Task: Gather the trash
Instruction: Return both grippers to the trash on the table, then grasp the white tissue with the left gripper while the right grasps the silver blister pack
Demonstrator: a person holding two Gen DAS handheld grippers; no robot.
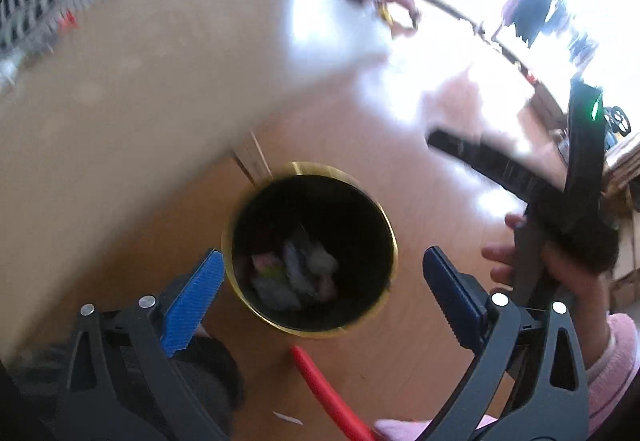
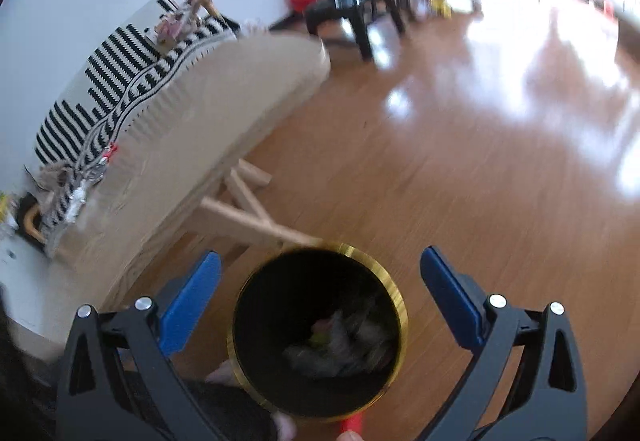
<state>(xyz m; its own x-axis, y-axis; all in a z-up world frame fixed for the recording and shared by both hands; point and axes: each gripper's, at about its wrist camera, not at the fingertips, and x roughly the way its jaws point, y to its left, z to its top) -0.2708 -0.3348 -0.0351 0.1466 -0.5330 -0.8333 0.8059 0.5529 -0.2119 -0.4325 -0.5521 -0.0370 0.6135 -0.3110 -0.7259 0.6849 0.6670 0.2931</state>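
Note:
A round black bin with a gold rim stands on the wood floor and holds crumpled wrappers and paper. My left gripper is open and empty, hovering above the bin's mouth. The right gripper's black body shows at the right of the left wrist view, held in a hand. In the right wrist view the bin sits below my right gripper, which is open and empty above it, with trash inside.
A beige table on light wooden legs stands left of the bin, with a striped cloth and scraps on top. A red tube lies on the floor. Dark furniture stands far back.

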